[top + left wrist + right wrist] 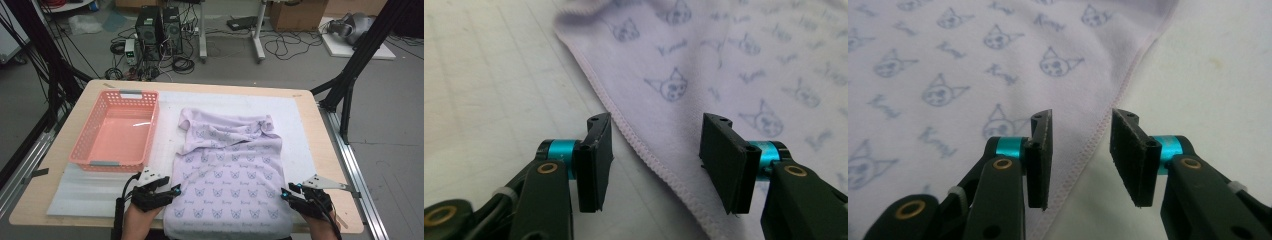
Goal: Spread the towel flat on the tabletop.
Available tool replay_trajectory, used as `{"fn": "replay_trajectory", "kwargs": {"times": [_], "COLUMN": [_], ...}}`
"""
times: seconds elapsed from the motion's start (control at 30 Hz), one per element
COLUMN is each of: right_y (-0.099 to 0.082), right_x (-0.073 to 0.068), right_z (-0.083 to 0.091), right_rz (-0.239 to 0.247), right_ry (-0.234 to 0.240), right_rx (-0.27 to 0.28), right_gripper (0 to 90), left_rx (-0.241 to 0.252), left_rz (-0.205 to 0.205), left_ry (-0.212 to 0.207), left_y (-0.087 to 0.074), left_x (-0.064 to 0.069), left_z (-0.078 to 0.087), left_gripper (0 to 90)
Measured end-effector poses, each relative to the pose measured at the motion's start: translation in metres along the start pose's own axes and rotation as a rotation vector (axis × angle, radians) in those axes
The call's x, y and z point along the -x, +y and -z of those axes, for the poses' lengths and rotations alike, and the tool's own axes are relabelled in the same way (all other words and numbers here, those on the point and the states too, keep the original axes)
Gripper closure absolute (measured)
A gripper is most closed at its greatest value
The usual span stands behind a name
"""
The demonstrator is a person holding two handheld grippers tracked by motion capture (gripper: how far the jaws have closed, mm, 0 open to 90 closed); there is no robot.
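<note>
**Inspector A:** Two hand-held grippers are at the near end of the lilac cloth (227, 170), one at each side hem. The cloth is my landmark. It lies spread on the white mat (100, 187) covering the tabletop (37, 192), its far end rumpled and folded over, its near end hanging past the tabletop edge.

**Inspector B:** State of the left hand-held gripper (170, 191)?

**Inspector A:** Jaws apart, nothing clamped. In the left gripper view the left hand-held gripper (655, 150) straddles the cloth's stitched hem (644, 150), which runs between the pads without either pressing on it.

**Inspector B:** And the right hand-held gripper (286, 192)?

**Inspector A:** Likewise parted. In the right gripper view the right hand-held gripper (1080, 150) has the hem (1088, 150) passing between its pads, cloth under one pad, bare mat under the other. No grip.

**Inspector B:** Anything else near the cloth?

**Inspector A:** A pink basket (82, 150) stands just left of the cloth, on the mat, apart from it. Both forearms enter from the edge nearest the cloth's hanging end.
</note>
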State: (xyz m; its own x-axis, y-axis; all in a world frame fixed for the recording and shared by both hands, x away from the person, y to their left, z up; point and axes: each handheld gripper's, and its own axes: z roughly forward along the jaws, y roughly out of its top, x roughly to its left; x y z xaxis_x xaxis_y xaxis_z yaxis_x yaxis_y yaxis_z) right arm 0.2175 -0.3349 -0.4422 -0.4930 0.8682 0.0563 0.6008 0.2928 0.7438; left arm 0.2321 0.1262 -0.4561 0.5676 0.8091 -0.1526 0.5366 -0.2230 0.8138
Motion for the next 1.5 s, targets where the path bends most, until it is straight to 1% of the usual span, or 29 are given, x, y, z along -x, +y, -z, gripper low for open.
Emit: {"fn": "replay_trajectory", "kwargs": {"times": [0.03,0.07,0.1,0.13,0.2,0.3,0.43,0.47,0.57,0.67,0.73,0.8,0.83,0.87,0.9,0.93,0.97,1.0,1.07,1.17,1.23,1.27,1.3,1.33,1.37,1.4,1.43,1.47,1.5], "right_y": [-0.001,-0.002,-0.003,-0.003,-0.003,-0.005,-0.009,-0.010,-0.016,-0.023,-0.026,-0.029,-0.030,-0.031,-0.031,-0.030,-0.029,-0.026,-0.020,-0.012,-0.009,-0.008,-0.007,-0.007,-0.007,-0.008,-0.007,-0.007,-0.007], "right_x": [0.000,0.000,0.000,0.001,0.000,-0.001,-0.003,-0.003,-0.004,-0.004,-0.007,-0.011,-0.013,-0.013,-0.013,-0.013,-0.011,-0.011,-0.010,-0.009,-0.007,-0.005,-0.004,-0.003,-0.002,-0.001,-0.001,-0.002,-0.003], "right_z": [-0.003,-0.004,-0.004,-0.003,-0.002,0.004,0.014,0.017,0.027,0.035,0.043,0.049,0.051,0.050,0.048,0.047,0.044,0.042,0.034,0.019,0.010,0.007,0.004,0.002,0.002,0.001,0.001,0.002,0.003], "right_rz": [-0.004,-0.001,-0.007,-0.005,0.000,-0.005,0.004,0.002,0.026,0.027,0.037,0.041,0.035,0.037,0.024,0.014,0.002,-0.006,-0.001,-0.001,-0.013,-0.018,-0.022,-0.024,-0.030,-0.037,-0.024,-0.021,-0.017], "right_ry": [0.005,0.002,0.011,0.027,0.025,0.032,0.043,0.044,0.053,0.068,0.076,0.078,0.084,0.083,0.067,0.058,0.054,0.042,0.029,-0.001,-0.022,-0.029,-0.038,-0.029,-0.018,0.013,0.009,0.012,0.019], "right_rx": [-0.014,-0.014,-0.011,-0.012,-0.018,-0.032,-0.023,-0.022,-0.017,-0.019,-0.011,-0.007,-0.012,-0.014,-0.012,-0.007,0.007,0.013,0.020,0.006,0.002,-0.002,-0.012,-0.016,-0.010,-0.010,-0.008,-0.013,-0.015], "right_gripper": [69.3,74.2,86.8,86.7,87.4,87.7,87.8,87.9,87.8,87.9,87.9,87.8,86.6,82.2,70.9,67.3,65.0,64.4,64.0,64.4,64.8,66.0,69.4,73.2,82.9,86.5,87.0,87.3,87.5], "left_rx": [-0.001,-0.006,-0.008,-0.013,-0.022,-0.023,-0.008,-0.002,-0.001,-0.004,-0.017,-0.016,-0.012,-0.009,-0.003,0.006,0.023,0.036,0.036,0.009,-0.028,-0.026,-0.023,-0.023,-0.019,-0.021,-0.028,-0.033,-0.042], "left_rz": [-0.021,-0.055,-0.086,-0.087,-0.080,-0.071,-0.057,-0.054,-0.051,-0.048,-0.072,-0.086,-0.092,-0.096,-0.081,-0.057,-0.045,-0.044,-0.035,-0.023,-0.009,-0.018,-0.040,-0.068,-0.102,-0.092,-0.088,-0.090,-0.091], "left_ry": [0.013,0.020,0.006,-0.008,-0.007,-0.013,-0.027,-0.036,-0.058,-0.089,-0.107,-0.126,-0.131,-0.106,-0.093,-0.089,-0.089,-0.079,-0.068,-0.030,-0.021,-0.016,0.005,0.029,0.040,0.008,0.003,0.003,-0.009], "left_y": [0.000,-0.001,-0.002,-0.003,-0.002,-0.005,-0.008,-0.009,-0.011,-0.016,-0.019,-0.023,-0.023,-0.022,-0.021,-0.018,-0.015,-0.012,-0.005,0.001,0.002,0.001,0.001,0.000,-0.002,-0.002,-0.002,-0.001,-0.001], "left_x": [0.003,0.004,0.005,0.006,0.007,0.007,0.007,0.007,0.008,0.009,0.013,0.016,0.017,0.016,0.015,0.013,0.012,0.010,0.008,0.004,0.002,0.003,0.006,0.009,0.010,0.010,0.011,0.012,0.012], "left_z": [0.000,0.001,0.002,0.003,0.005,0.010,0.022,0.026,0.037,0.047,0.053,0.055,0.055,0.053,0.050,0.047,0.045,0.042,0.033,0.015,0.004,0.001,0.000,0.000,0.001,0.003,0.003,0.004,0.006], "left_gripper": [48.8,55.1,72.8,86.5,87.1,87.3,87.3,87.3,87.3,87.2,87.2,87.0,85.7,77.7,59.4,53.2,52.9,52.3,51.4,50.6,48.4,47.9,49.0,50.6,57.3,71.2,86.0,86.8,87.1]}}
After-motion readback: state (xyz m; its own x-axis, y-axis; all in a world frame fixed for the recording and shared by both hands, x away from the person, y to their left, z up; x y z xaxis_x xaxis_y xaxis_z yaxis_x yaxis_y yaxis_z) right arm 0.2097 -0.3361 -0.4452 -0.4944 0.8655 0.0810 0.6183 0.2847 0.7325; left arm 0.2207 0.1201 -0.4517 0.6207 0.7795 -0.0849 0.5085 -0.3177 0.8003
